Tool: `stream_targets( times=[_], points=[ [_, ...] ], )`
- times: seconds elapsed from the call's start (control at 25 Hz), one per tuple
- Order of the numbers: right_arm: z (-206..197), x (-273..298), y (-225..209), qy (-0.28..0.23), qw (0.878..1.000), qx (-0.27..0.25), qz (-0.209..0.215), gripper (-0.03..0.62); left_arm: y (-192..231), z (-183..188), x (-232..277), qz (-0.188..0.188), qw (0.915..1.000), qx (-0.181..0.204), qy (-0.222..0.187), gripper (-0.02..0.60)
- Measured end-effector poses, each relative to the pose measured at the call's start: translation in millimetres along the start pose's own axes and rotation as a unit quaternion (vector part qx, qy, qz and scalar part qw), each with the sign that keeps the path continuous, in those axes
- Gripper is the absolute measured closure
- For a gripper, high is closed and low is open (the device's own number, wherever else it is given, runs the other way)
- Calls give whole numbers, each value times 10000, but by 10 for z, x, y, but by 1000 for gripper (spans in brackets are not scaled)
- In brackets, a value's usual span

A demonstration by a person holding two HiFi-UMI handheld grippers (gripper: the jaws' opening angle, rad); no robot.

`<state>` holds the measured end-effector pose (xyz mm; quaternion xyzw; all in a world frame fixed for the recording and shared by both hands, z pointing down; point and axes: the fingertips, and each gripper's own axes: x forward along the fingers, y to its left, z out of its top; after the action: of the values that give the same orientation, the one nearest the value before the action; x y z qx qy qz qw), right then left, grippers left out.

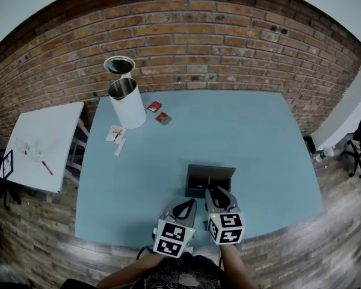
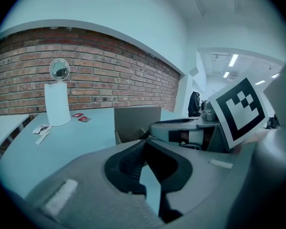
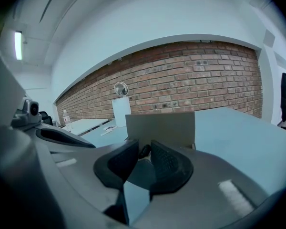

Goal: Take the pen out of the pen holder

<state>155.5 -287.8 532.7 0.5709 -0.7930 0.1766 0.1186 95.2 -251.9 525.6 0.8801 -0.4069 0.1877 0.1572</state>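
A grey, open-topped pen holder [image 1: 210, 177] stands on the blue table [image 1: 253, 137] near its front edge, just ahead of both grippers. My right gripper [image 1: 215, 191] reaches to the holder's near side. In the right gripper view its jaws [image 3: 144, 152] are closed on the dark rounded end of a pen [image 3: 144, 150], with the holder's wall [image 3: 160, 125] right behind. My left gripper [image 1: 188, 205] rests beside it, slightly behind the holder, its jaws [image 2: 145, 144] shut with nothing between them. The rest of the pen is hidden.
A tall white cylinder [image 1: 127, 104] with a round mirror-like disc [image 1: 119, 65] behind it stands at the table's far left. Two red packets [image 1: 159, 112] and white scraps [image 1: 115, 133] lie near it. A white side table [image 1: 42, 146] stands left, with a brick wall [image 1: 216, 41] behind.
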Motion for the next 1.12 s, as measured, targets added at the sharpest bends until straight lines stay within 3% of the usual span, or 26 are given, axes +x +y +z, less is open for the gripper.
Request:
stream_targets(
  times=[0.4,0.72,1.12],
  points=[
    [-10,99,-94,36,10000,48,-52,515,132,-20,-49,277,9996,-87,-33,577],
    [-52,199,-51,187,9998,51,46,515,115,-7,-83,271,9996,-93,-61,577],
    [86,148,63,-98,9998,74,155,534,128,-5,-142,161,9998,-108,-110,577]
  ],
)
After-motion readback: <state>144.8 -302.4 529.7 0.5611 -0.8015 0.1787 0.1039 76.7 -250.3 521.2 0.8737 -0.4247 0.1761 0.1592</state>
